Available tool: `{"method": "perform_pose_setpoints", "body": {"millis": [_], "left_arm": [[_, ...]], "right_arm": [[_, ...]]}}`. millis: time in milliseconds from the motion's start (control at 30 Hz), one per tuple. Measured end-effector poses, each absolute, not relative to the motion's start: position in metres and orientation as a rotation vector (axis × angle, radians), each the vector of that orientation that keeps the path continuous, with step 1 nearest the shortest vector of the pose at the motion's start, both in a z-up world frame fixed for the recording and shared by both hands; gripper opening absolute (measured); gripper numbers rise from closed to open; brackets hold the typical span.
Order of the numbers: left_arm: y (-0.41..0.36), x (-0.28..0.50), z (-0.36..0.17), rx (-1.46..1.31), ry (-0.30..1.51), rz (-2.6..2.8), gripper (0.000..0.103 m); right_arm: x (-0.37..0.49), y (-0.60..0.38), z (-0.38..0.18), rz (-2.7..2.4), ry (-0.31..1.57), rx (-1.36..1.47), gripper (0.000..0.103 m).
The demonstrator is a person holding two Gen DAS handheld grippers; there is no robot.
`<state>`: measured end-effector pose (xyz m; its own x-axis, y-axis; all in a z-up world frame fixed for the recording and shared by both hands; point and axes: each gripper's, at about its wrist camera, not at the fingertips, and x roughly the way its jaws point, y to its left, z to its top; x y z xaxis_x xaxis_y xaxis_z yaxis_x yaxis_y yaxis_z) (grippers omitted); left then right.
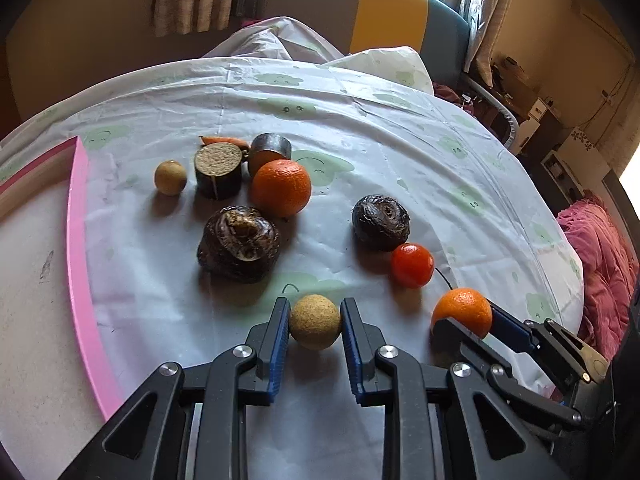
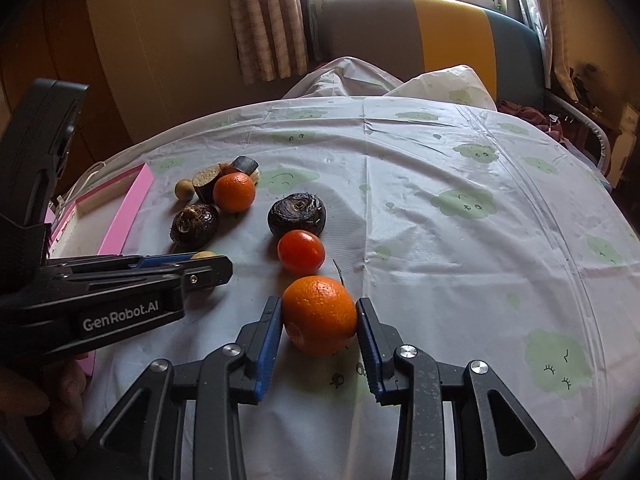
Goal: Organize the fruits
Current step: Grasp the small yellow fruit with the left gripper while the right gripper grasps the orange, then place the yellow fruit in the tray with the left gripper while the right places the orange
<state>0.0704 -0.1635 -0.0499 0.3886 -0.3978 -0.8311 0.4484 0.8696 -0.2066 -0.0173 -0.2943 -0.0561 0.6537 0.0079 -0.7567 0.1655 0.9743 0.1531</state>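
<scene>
Nearest the person, at the near edge of the cloth-covered table [image 2: 460, 240], both tools have something between their jaws. The left gripper [image 1: 315, 322] is pinched on a small tan longan [image 1: 315, 322], its blue pads [image 1: 280, 344] pressed to either side of the round shell while the fruit sits on the cloth. Just to its right, the right gripper [image 2: 319, 316] clamps an orange [image 2: 319, 314] the same way, gripped across its widest part, which should stop it rolling out when lifted; it too seems to rest on the cloth. Taking one fruit in each hand looks like a way to clear two at once. Just beyond the held orange lies a red tomato [image 2: 301, 251], touching or nearly touching a dark water chestnut [image 2: 296, 214] behind it. Further toward the left edge sit a second water chestnut [image 1: 239, 243], another orange [image 1: 281, 188], two cut dark rounds [image 1: 218, 175] with a carrot [image 1: 224, 141] behind them, and a second longan [image 1: 171, 177]. Along the left edge runs a pink-rimmed tray [image 1: 78, 240], its floor bare where I can see it, so I judge it the likely place for the fruit and the sorting barely begun.
</scene>
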Motion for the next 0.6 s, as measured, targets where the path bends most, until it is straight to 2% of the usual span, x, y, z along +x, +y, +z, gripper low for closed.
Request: {"method": "perform_pose_setpoints", "body": {"millis": [333, 600], "left_arm": [[-0.056, 0.063, -0.014, -0.049, 0.926, -0.318, 0.026], [0.030, 0.068, -0.023, -0.098, 0.914, -0.061, 0.026]], "right_arm": [[-0.013, -0.287, -0.056, -0.110, 0.867, 0.164, 0.037], [-0.011, -0.279, -0.055, -0.127, 0.876, 0.108, 0.037]]}}
